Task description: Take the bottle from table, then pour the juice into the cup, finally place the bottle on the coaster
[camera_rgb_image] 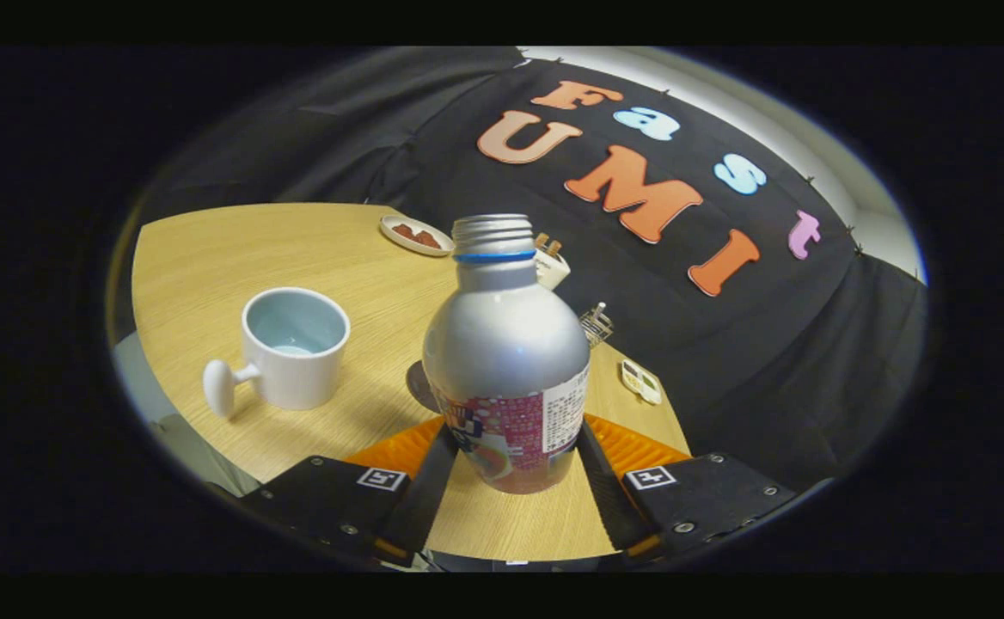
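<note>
Bottle: we see a silver metal bottle [506,352] with a threaded open neck, a blue ring below the thread and a printed label round its lower half; it stands between the two fingers, roughly upright in our tilted view.
Gripper: we see the gripper [511,460] closed round the lower, labelled part of the bottle, one finger against each side, so both fingers [430,481] appear to press on it; the opening between them is as wide as the bottle's body.
Bottle base: we cannot tell whether the base rests on the table or sits just above it.
Table: we see a light wooden round table [235,249] under everything.
Cup: we see a white ceramic cup [294,346] with a pale blue inside and a knob-shaped handle, standing upright on the table to the left of the bottle and apart from it, its handle turned toward us.
Coaster: we see a dark round patch [420,387] on the table just behind the bottle's left side, mostly hidden; it may be the coaster, but we cannot be sure.
Beyond the bottle: we see a small white dish [416,235] holding reddish-brown pieces, near the far table edge.
Right of the bottle: we see a small flat white item [641,382] lying near the table's rim.
</note>
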A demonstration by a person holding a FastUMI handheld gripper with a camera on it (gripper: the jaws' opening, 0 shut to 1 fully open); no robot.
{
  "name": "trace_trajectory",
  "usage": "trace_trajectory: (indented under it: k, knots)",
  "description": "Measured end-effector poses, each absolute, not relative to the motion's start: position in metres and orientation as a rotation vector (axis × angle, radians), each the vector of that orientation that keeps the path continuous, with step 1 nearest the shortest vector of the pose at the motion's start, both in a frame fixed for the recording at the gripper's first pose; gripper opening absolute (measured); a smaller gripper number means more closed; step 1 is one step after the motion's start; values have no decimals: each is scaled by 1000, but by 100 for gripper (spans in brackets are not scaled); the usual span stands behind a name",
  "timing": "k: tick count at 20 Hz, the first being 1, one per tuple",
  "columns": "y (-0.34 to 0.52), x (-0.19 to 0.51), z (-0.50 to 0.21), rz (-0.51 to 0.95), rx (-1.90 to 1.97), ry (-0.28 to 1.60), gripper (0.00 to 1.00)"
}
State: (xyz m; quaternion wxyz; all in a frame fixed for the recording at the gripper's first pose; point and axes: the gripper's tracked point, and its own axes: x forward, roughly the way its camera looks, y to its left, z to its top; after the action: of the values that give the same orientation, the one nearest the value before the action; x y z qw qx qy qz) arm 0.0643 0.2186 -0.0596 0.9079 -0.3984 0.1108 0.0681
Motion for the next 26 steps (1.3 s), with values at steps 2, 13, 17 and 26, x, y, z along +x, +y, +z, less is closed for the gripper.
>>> trace_trajectory:
  k: [2, 13, 17, 26]
  knots:
    - [219, 65, -60, 139, -880, 229, 78]
    - [212, 71, -43, 69, -1230, 182, 77]
    - [218, 74, -42, 73, -1299, 172, 77]
    - [227, 71, -31, 53, -1513, 97, 77]
